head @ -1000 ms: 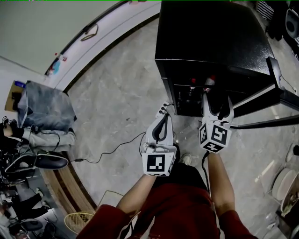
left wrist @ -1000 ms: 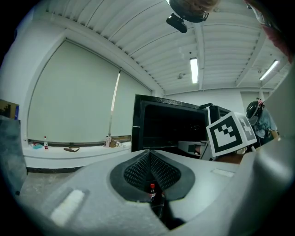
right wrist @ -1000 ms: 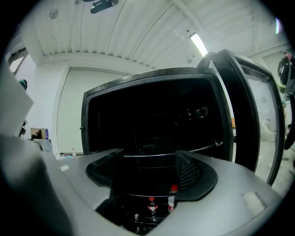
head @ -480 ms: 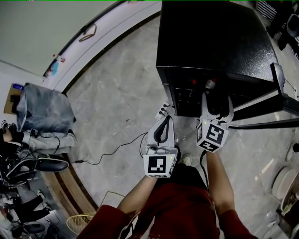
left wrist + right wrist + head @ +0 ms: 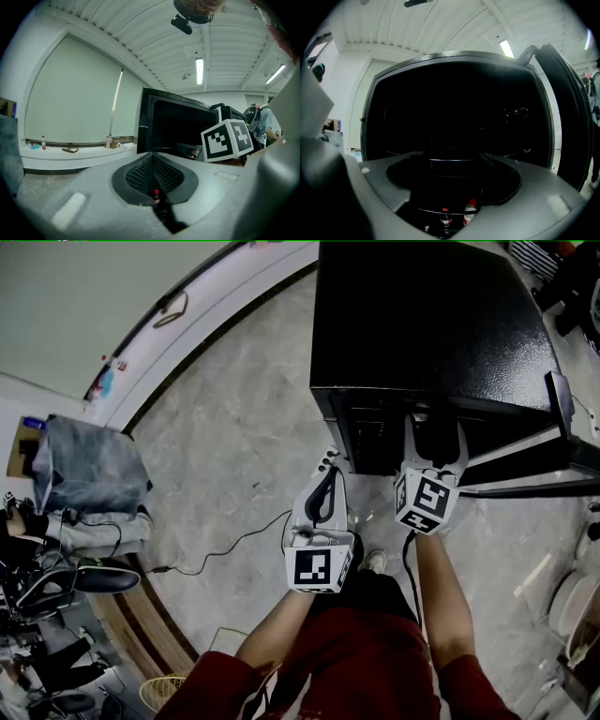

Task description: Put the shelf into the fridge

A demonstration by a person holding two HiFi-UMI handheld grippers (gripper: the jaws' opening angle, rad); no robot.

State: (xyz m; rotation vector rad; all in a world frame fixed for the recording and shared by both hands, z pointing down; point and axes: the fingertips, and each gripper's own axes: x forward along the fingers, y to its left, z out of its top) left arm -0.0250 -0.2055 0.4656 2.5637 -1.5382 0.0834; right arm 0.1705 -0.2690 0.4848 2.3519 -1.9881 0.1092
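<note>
- We see the black fridge (image 5: 431, 324) standing on the pale stone floor (image 5: 234, 427), its door (image 5: 565, 117) swung open at the right.
- Our left gripper (image 5: 328, 463) is clenched: its two pads meet at the tip with nothing caught between them. It hangs just outside the left edge of the fridge's open front.
- Our right gripper (image 5: 436, 432) is released. Its jaws have just been opening wider and now stand well apart, their tips at the fridge's open front.
- The shelf (image 5: 452, 161) shows in the right gripper view as a pale horizontal edge across the dark inside of the fridge, in the gap between those jaws. In that dark we cannot tell whether either pad touches it.
- Lower in the fridge, two red-capped bottles stand side by side: a dark bottle (image 5: 445, 218) and a white-labelled bottle (image 5: 470, 210).
- A thin black cable (image 5: 225, 545) trails over the floor to the left of our left gripper.
</note>
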